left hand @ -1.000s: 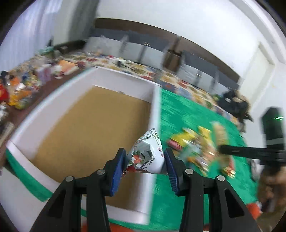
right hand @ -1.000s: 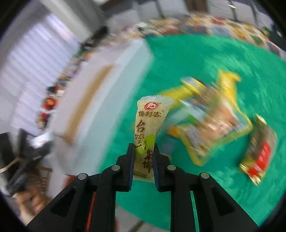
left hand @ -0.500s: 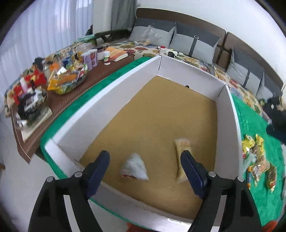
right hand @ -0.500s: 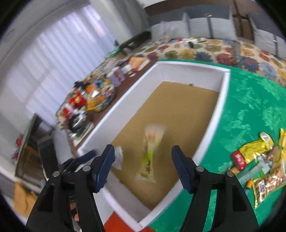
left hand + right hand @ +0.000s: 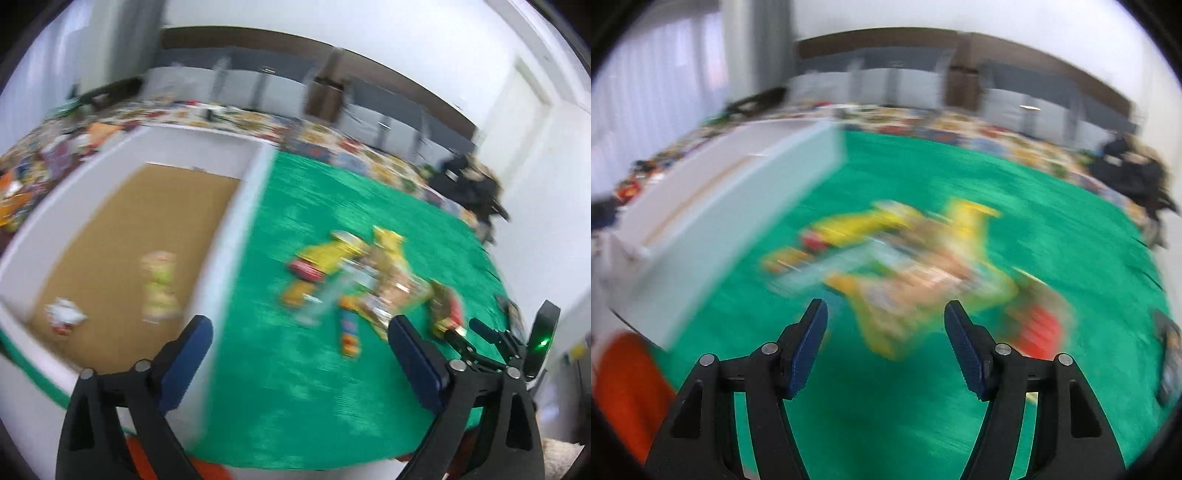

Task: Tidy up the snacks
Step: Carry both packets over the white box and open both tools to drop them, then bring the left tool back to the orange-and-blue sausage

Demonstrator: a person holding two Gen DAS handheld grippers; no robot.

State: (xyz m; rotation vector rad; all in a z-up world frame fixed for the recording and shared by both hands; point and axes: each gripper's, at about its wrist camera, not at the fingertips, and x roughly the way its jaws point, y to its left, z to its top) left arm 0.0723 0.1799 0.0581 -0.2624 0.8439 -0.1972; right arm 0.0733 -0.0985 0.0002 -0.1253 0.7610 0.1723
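The snacks [image 5: 354,284] are lying in a messy pile on the green cloth [image 5: 332,206], just to the right of the big white box [image 5: 236,229]. They are shiny little bags, mostly yellow, with some red and orange ones mixed in. The pictures are blurry, so the words on the bags are too smeared to read. One long thin packet [image 5: 349,334] is sticking out of the pile on the side away from the back wall.

Two more snacks are sitting inside the box, on its flat brown cardboard floor. One is a long pale packet with green on it [image 5: 160,288], near the box's right wall. The other is a small crinkly white bag [image 5: 64,315], close to the box's near left corner. The box has tall, smooth white walls and is open on top.

The left gripper [image 5: 299,354] is hanging over the box's right wall and the cloth beside it. Its blue ridged pads are spreading wider apart, and nothing is between them. The right gripper [image 5: 884,339] is hanging over the pile, right of the box. Its blue pads are standing apart too, pinching nothing.

The cloth is looking fuzzy and bright, like a carpet.
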